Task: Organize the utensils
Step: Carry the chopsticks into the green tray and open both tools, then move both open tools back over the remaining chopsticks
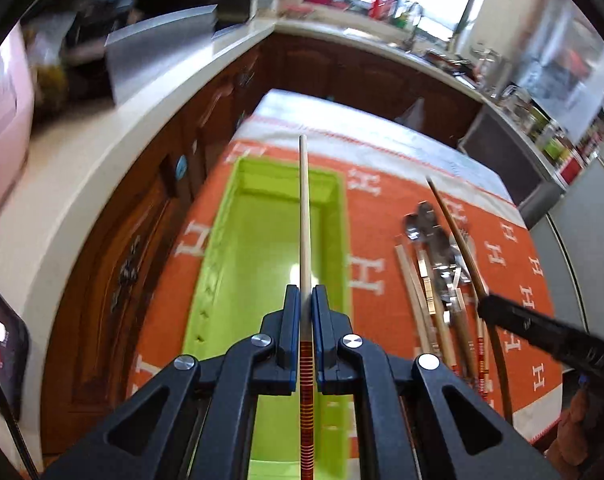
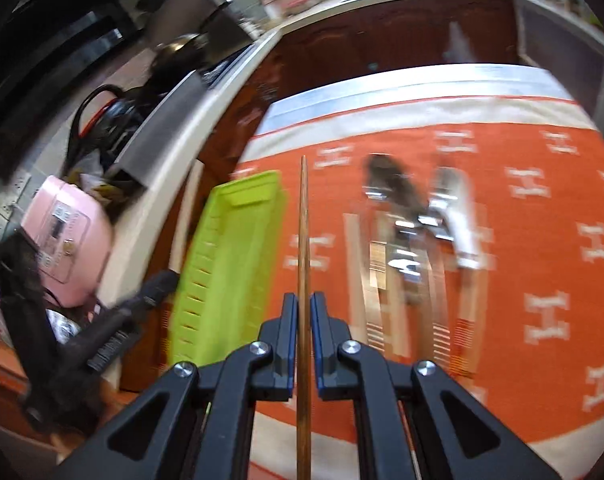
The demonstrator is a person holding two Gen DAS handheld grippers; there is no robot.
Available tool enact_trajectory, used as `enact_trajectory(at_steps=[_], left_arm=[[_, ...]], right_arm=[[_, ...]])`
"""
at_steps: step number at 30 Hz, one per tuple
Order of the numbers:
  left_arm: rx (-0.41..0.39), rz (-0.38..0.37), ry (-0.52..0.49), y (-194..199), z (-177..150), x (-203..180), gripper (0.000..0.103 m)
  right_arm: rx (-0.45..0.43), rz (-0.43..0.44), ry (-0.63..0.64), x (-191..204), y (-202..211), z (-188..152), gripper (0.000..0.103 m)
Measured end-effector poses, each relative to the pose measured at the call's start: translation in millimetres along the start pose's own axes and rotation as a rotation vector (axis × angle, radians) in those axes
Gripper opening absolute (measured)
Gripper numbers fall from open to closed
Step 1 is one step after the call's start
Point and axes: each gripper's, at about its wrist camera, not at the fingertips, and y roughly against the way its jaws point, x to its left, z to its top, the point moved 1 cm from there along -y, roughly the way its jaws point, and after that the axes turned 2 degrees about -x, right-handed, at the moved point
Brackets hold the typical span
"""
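Chopstick (image 1: 304, 208) pinched in closed jaws of left gripper (image 1: 305, 300) over green tray (image 1: 217, 248). Darker chopstick (image 2: 303, 232) held by right gripper (image 2: 303, 308). Long sticks could swing, slip, miss tray.

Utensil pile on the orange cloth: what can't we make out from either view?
- Utensil pile, right wrist view: motion blur smears it, so no count or types.
- Same pile, left wrist view: pieces overlap; right claw covers the handle ends.
- Green tray, left wrist view: near end hidden behind left claw and its chopstick.
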Motion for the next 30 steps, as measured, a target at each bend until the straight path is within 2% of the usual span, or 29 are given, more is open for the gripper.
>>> enact_trajectory(at_steps=[3,9,14,20,25,30], left_arm=[[0.051,-0.007,0.037,-21.9,-7.0,20.0,0.003],[0.084,-0.010,0.037,-46.9,-10.4,27.3,0.004],[0.078,0.001,0.039,-50.2,-13.3,27.1,0.005],[0.085,0.005,0.045,-49.4,-16.7,26.9,0.008],[0.037,0.014,0.026,-35.0,-18.4,16.3,0.030],[0.006,0.009,0.000,-18.1,-18.4,0.8,0.047]], right_arm=[[0.057,0.044,-0.046,24.0,-41.1,8.5,0.006],[0.104,0.003,-0.051,46.4,-95.0,11.1,0.007],[0.150,0.006,-0.091,40.6,-110.6,12.7,0.008],[0.116,-0.017,-0.042,42.1,-99.8,13.8,0.008],[0.058,-0.076,0.045,35.9,-75.7,11.7,0.008],[0.014,-0.134,0.131,24.6,-51.4,0.6,0.008]])
